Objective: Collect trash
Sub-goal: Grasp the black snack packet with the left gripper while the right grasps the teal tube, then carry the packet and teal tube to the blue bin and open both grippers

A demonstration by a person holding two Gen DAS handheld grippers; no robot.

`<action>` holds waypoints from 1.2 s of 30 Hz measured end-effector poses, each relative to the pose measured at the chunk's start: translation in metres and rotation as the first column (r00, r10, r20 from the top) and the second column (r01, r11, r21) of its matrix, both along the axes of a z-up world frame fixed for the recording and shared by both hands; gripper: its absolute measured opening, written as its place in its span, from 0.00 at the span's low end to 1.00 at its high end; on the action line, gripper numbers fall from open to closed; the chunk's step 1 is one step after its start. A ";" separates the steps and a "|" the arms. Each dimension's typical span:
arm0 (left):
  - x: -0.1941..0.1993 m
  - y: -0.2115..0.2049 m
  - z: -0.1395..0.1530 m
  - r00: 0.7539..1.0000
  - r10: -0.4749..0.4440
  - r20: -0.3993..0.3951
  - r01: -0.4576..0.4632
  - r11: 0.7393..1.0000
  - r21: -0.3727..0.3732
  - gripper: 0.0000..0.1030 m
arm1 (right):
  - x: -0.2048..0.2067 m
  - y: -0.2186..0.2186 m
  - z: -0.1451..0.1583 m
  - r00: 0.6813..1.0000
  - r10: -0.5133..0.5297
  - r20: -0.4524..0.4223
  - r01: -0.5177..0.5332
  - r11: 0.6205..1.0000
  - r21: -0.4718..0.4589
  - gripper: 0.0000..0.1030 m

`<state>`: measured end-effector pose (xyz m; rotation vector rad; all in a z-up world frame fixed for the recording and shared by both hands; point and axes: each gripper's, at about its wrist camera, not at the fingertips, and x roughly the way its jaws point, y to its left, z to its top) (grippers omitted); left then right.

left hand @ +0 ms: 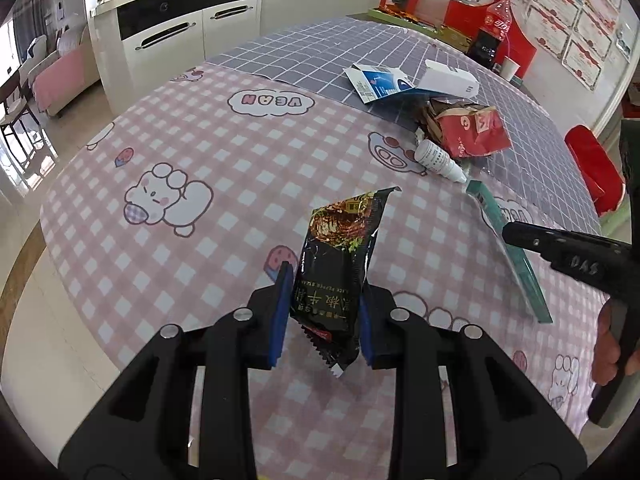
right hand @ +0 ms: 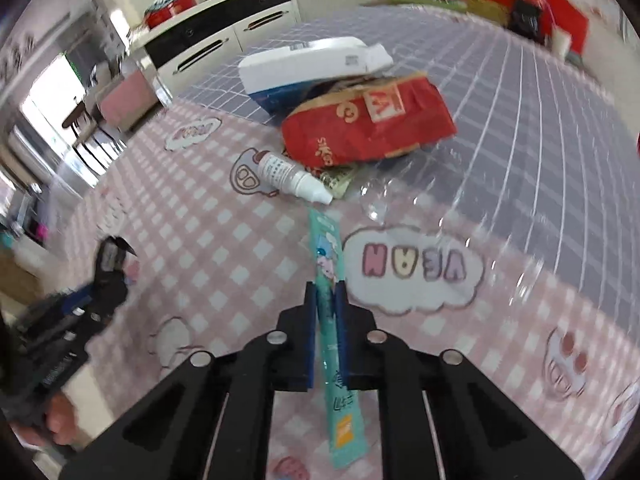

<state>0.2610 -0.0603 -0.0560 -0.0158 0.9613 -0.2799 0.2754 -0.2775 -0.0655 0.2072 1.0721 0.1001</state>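
Observation:
My left gripper [left hand: 324, 300] is shut on a black snack wrapper [left hand: 340, 264] and holds it above the pink checked tablecloth [left hand: 200, 140]. My right gripper [right hand: 326, 312] is shut on a long teal packet [right hand: 330, 320], also held above the cloth; the packet also shows in the left wrist view [left hand: 516, 256]. Ahead lie a white dropper bottle [right hand: 292, 176], a crumpled red paper bag [right hand: 368, 128] and a white and blue box [right hand: 308, 68]. In the left wrist view the bottle [left hand: 438, 160], bag [left hand: 472, 128] and boxes [left hand: 408, 84] lie at the right.
A clear plastic film [right hand: 400, 196] lies beside the red bag. A cola bottle [left hand: 496, 24] and red boxes stand at the table's far edge. A white cabinet [left hand: 176, 36] stands beyond the table. A red chair [left hand: 592, 164] is at the right.

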 end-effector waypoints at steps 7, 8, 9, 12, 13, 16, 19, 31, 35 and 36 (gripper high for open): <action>-0.009 0.010 0.007 0.998 0.021 0.066 -0.024 0.998 0.053 0.28 | -0.005 -0.028 -0.002 0.997 -0.046 -0.061 0.051 0.995 0.091 0.09; -0.008 0.011 0.006 0.998 0.023 0.061 -0.027 0.998 0.050 0.28 | -0.005 -0.035 -0.003 0.995 -0.082 -0.061 0.086 0.994 0.064 0.10; -0.007 0.012 0.005 0.998 0.025 0.055 -0.027 0.999 0.047 0.28 | -0.005 -0.041 -0.006 0.990 -0.121 -0.069 0.124 0.991 0.040 0.10; -0.003 0.013 0.001 0.999 0.029 0.043 -0.031 0.998 0.047 0.28 | -0.006 -0.053 -0.013 0.987 -0.146 -0.069 0.150 0.987 0.060 0.11; -0.003 0.013 0.000 0.999 0.029 0.041 -0.031 0.998 0.049 0.28 | -0.007 -0.051 -0.013 0.988 -0.137 -0.066 0.141 0.988 0.057 0.11; -0.001 0.011 -0.002 0.999 0.031 0.028 -0.032 0.998 0.046 0.28 | -0.011 -0.040 -0.013 0.995 -0.062 -0.078 0.066 0.997 0.050 0.18; -0.001 0.010 -0.003 0.999 0.024 0.023 -0.025 0.999 0.044 0.28 | -0.011 -0.027 -0.015 0.997 -0.028 -0.074 0.028 1.000 0.000 0.22; -0.007 0.015 -0.008 1.000 0.030 0.005 -0.030 0.999 0.039 0.28 | -0.011 0.002 -0.006 0.999 -0.026 0.045 0.034 0.984 -0.173 0.08; -0.010 0.017 -0.001 0.999 0.031 0.026 -0.032 0.999 0.034 0.28 | -0.017 0.005 0.004 0.998 -0.024 0.062 0.032 0.989 -0.142 0.07; -0.011 0.018 0.002 0.999 0.031 0.034 -0.032 0.999 0.033 0.28 | -0.019 0.007 0.006 0.997 -0.023 0.070 0.033 0.989 -0.146 0.07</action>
